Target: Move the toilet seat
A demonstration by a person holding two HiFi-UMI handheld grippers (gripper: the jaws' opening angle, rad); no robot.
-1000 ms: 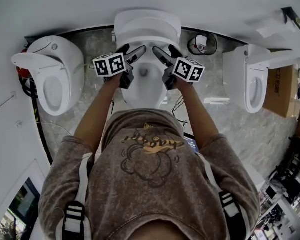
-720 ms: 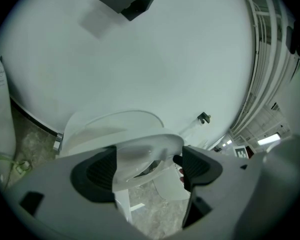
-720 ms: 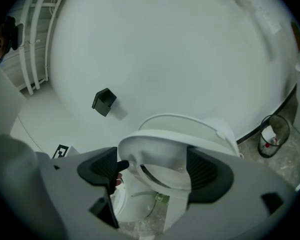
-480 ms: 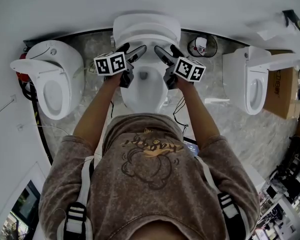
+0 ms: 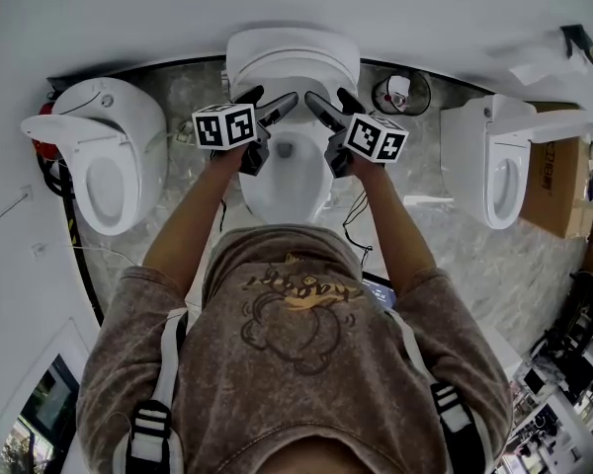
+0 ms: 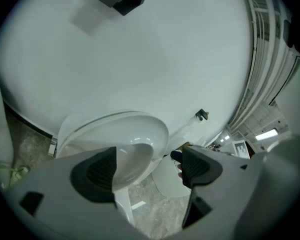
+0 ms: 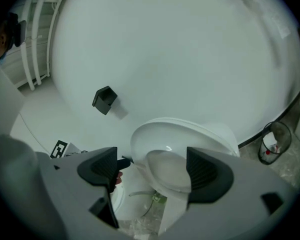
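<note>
Three toilets in a row along the wall: middle toilet (image 5: 277, 188), one toilet to its left (image 5: 104, 156), one to its right (image 5: 499, 166). The person stands directly in front of the middle toilet, both arms stretched over its bowl.

Two grippers, one per hand. Left gripper (image 5: 270, 102) is above the left side of the middle toilet's bowl, right gripper (image 5: 327, 102) above the right side, near each other but not touching. Two marker cubes, one on each: left cube (image 5: 224, 126), right cube (image 5: 376, 136).

Toilet seat (image 5: 292, 55) is at the back of the middle toilet and looks raised, close to the wall, with the bowl open below it.

In the left gripper view the left gripper (image 6: 147, 166) has its jaws wide apart. The seat (image 6: 135, 134) shows in the gap beyond them, pads not on it, nothing held. In the right gripper view the right gripper (image 7: 150, 169) is the same: jaws spread wide, the seat (image 7: 175, 139) visible between and beyond them, no contact, nothing held.

One round bin (image 5: 400, 89) sits on the floor just right of the middle toilet, at the wall. One cardboard box (image 5: 553, 181) is beyond the right toilet.
</note>
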